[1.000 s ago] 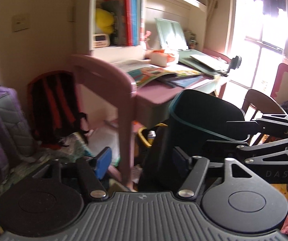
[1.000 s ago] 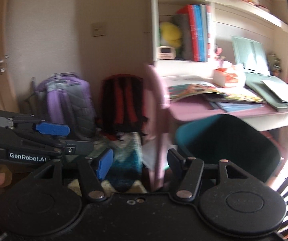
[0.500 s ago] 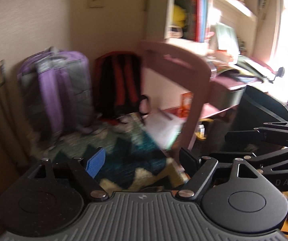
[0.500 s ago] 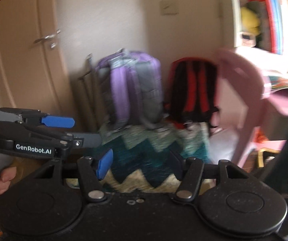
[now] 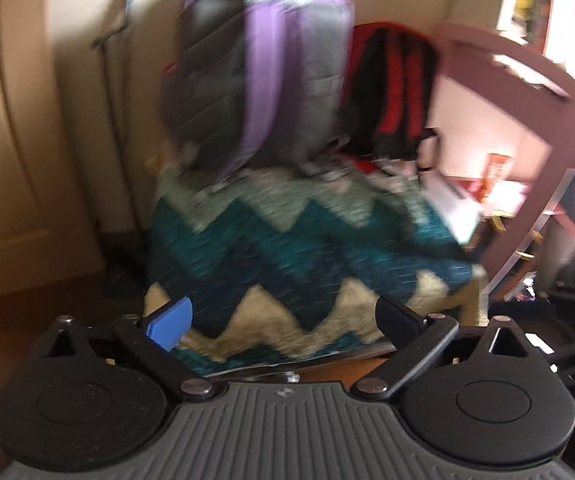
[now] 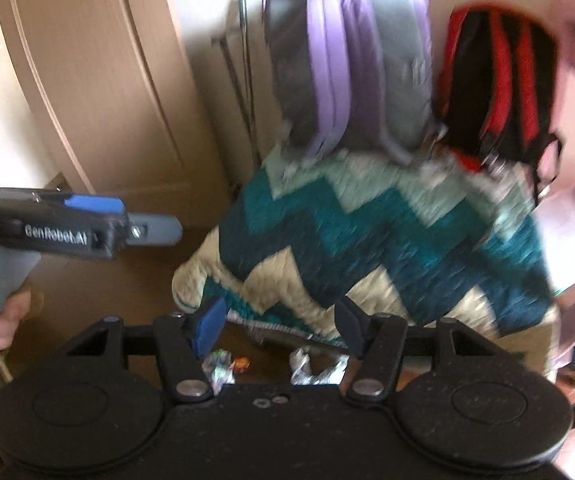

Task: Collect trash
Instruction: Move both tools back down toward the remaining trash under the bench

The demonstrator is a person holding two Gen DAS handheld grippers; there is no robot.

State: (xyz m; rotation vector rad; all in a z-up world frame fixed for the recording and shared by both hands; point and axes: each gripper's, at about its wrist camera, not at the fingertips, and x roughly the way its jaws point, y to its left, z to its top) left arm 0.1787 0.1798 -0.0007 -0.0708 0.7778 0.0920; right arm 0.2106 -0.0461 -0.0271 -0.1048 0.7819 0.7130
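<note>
Small bits of trash lie on the brown floor at the blanket's near edge in the right wrist view: a crumpled shiny wrapper point(image 6: 217, 368), a little orange wrapper point(image 6: 241, 364) and a crumpled silvery wrapper point(image 6: 311, 366). My right gripper point(image 6: 279, 328) hangs open just above them, touching none. My left gripper point(image 5: 283, 322) points down at the blanket; its jaws are opening with nothing between them. It also shows from the side as the left gripper point(image 6: 143, 220) at the left of the right wrist view, held by a hand point(image 6: 3, 320). No trash is visible in the left wrist view.
A teal and cream zigzag blanket point(image 5: 307, 248) is heaped on the floor. A purple backpack point(image 5: 263, 68) and a red and black backpack point(image 5: 395, 88) lean on the wall behind it. A pink desk frame point(image 5: 527, 92) stands to the right, a door point(image 6: 99, 80) to the left.
Both views have swung left and down, from the desk and chair to the backpacks and blanket. The left jaws have spread wider. The floor trash has come into the right wrist view.
</note>
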